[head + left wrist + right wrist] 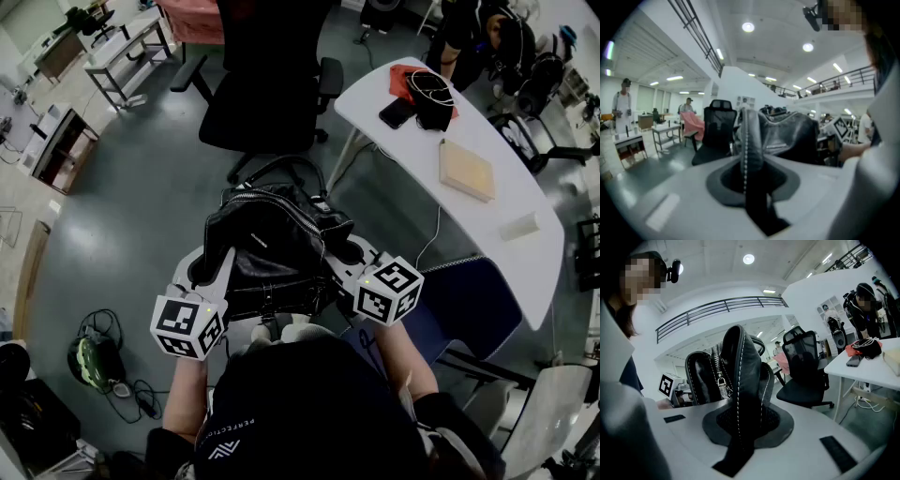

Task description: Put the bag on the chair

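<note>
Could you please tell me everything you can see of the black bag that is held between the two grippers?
The black bag looks like soft, glossy leather, with pale stitching along its seams, a silver zipper with a metal pull, and a looped carry handle on top. It hangs upright in the air, slightly crumpled. The left gripper and the right gripper are each shut on a fold at its sides. The black office chair stands beyond it, not touching.

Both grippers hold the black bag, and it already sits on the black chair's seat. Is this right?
The left gripper and right gripper do hold the bag, but it hangs in the air short of the chair, as the head view shows.
</note>
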The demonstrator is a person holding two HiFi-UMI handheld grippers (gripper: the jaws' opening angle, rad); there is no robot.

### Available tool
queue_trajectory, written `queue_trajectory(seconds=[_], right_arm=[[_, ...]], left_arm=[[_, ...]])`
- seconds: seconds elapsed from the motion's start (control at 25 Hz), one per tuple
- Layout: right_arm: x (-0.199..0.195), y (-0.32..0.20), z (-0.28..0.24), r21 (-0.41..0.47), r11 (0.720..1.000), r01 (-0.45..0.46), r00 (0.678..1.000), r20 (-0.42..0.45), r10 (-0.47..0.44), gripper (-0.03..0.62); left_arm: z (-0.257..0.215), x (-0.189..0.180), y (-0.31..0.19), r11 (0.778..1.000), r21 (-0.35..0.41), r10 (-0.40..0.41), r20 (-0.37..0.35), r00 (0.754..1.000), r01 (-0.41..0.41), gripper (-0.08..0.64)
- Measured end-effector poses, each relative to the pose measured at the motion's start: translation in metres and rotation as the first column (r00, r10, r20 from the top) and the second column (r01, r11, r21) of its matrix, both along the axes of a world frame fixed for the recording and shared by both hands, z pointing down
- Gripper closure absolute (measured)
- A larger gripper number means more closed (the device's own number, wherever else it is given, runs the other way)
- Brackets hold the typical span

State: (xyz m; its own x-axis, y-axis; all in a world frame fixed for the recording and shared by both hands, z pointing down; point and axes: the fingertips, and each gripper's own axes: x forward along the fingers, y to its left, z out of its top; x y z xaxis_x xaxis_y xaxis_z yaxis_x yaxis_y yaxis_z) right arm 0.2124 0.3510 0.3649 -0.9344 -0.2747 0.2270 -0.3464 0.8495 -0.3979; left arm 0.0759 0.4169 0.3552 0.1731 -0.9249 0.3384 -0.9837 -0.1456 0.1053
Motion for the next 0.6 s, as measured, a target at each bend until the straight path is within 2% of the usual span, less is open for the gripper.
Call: queue_trajectory(seconds=[0.32, 0.6], right_arm=[[0.021, -0.027, 0.011, -0.018, 0.999, 0.036, 0.999, 0.005, -0.036, 0.548], [0.027, -0.045, 0.015, -0.033, 0.998, 0.047, 0.999, 0.01, -0.046, 0.548]], left_arm=[[0.011, 0.023, -0.024, 1.0, -0.011, -0.021, -0.007, 1.0, 0.021, 0.485], [0.014, 0.029, -0.042, 1.0, -0.012, -0.029, 0.006, 1.0, 0.029, 0.485]])
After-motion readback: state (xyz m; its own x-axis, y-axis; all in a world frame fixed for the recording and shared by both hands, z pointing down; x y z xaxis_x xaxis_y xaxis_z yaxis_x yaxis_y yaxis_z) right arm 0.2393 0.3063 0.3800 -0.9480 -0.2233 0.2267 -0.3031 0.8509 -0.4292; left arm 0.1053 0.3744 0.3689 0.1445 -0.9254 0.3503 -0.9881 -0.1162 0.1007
